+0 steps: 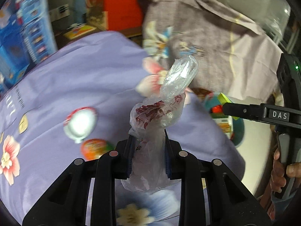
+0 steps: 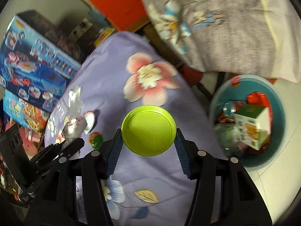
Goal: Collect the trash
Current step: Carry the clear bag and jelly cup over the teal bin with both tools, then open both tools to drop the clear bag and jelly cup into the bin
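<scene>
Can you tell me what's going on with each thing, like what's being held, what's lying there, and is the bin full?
Left gripper: shut on the plastic bag.
Plastic bag: crumpled, held upright.
Right gripper: shut on the green lid.
Green lid: held by its edges, above the cloth.
Teal bin: on the floor, open, holding trash.
Carton: tilted inside the bin.
Foil lid: lying on the purple cloth.
Orange wrapper: lying on the cloth.

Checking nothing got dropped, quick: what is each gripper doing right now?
Left gripper: closed on a crumpled clear plastic bag.
Right gripper: closed on a round green lid, held by its edges.
</scene>
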`<state>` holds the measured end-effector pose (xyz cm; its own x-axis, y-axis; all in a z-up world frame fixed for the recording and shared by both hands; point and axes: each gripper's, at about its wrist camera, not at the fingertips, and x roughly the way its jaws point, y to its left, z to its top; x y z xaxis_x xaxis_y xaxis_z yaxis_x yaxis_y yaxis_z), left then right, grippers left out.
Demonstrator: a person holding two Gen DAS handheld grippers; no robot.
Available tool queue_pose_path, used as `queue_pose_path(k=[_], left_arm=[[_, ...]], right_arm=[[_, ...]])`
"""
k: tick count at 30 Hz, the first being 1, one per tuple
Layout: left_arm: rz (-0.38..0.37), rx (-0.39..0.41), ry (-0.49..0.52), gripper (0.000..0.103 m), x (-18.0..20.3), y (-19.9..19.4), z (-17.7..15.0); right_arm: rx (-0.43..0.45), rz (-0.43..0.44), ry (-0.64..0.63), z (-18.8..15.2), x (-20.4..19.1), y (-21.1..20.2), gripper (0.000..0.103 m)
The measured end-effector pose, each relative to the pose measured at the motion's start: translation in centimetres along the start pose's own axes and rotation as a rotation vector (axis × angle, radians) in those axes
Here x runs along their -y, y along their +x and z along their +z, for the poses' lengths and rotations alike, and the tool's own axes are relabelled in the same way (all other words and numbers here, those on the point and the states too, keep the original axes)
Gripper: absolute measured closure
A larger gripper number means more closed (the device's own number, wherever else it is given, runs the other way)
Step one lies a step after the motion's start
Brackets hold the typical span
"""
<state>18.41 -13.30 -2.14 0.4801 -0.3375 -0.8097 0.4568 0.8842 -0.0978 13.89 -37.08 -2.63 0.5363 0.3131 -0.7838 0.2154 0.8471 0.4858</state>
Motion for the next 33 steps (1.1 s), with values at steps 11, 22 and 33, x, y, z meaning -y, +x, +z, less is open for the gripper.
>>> queue_pose_path(k=[11,22,33], left_arm=[[-0.058,-0.079,0.144,0.076,11.3,3.8,2.0],[-0.121,-0.162,0.217,0.075,19.4,9.1,2.9],[-0.113,-0.213,0.217,0.029,21.0,12.7,2.9]], right_arm=[[0.111,-0.028,0.18,-0.7,12.2,-6.6,0.05],[0.109,-0.053,0.273,-1.3,18.6,-8.1,0.05],[0.069,-0.055,0.296,-0.8,20.1,-6.4,0.05]])
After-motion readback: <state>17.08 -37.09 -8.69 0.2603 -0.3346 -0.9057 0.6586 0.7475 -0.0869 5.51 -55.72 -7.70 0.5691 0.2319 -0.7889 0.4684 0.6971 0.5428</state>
